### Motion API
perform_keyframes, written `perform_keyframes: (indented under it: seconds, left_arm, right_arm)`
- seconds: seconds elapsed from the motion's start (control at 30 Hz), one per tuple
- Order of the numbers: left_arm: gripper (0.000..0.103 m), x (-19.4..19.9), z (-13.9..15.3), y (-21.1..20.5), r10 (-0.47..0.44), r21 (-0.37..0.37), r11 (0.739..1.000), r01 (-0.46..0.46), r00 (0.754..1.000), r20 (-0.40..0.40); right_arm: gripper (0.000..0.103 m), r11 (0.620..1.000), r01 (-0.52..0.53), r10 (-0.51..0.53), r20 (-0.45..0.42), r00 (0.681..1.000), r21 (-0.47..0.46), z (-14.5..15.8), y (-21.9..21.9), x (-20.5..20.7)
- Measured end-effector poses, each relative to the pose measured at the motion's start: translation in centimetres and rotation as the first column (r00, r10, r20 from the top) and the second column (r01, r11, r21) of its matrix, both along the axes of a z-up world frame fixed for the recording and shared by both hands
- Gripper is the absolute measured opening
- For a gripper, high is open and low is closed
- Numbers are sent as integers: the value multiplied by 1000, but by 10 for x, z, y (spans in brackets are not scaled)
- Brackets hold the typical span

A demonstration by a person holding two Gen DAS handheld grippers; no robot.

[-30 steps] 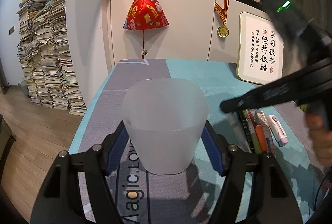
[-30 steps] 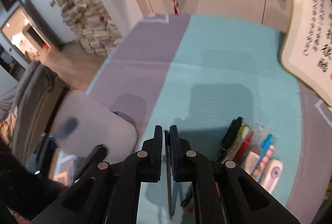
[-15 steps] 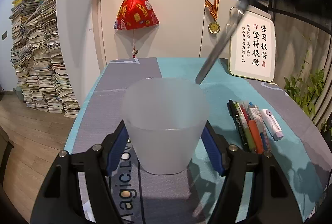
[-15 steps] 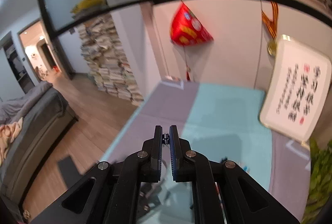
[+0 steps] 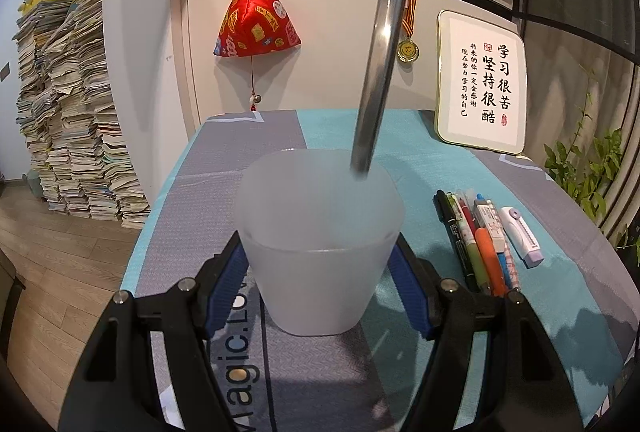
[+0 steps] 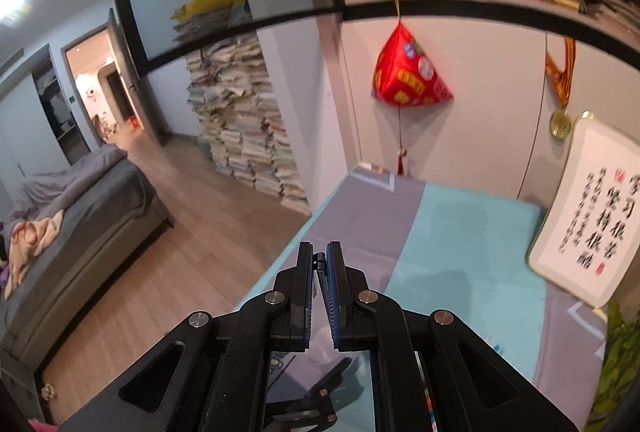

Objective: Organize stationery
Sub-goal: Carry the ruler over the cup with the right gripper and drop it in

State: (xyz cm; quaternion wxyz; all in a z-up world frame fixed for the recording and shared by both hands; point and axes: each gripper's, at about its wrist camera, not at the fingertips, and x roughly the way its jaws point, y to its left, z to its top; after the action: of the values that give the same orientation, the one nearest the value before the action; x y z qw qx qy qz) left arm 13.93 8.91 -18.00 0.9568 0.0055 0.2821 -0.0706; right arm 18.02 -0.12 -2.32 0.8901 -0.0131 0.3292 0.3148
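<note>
My left gripper is shut on a frosted white plastic cup that stands on the table mat. A long steel ruler hangs almost upright from above, with its lower tip just inside the cup's far rim. My right gripper is shut on the ruler's top end, which shows only as a thin edge between the pads. Several pens and markers and a white correction tape lie in a row to the right of the cup.
A grey and teal mat covers the table. A framed calligraphy board leans on the wall at the back right. A red ornament and a medal hang on the wall. A plant stands at the right.
The right gripper has swung the ruler from slanted to nearly upright and lowered its tip into the cup. The left gripper has kept its hold on the cup.
</note>
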Motion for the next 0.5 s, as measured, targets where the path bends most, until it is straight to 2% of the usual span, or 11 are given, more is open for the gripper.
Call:
perform_keyframes:
  seconds: [0.27,0.5]
  left_arm:
    - [69,0,0,-1,1,3,1000,-1,1000,0]
    - [69,0,0,-1,1,2,1000,-1,1000,0]
  right_arm:
    - [8,999,-1,-5,-156,988,-39,-50,0,12]
    - [8,999,12,-19,-194,981,-40,-62,-3,15]
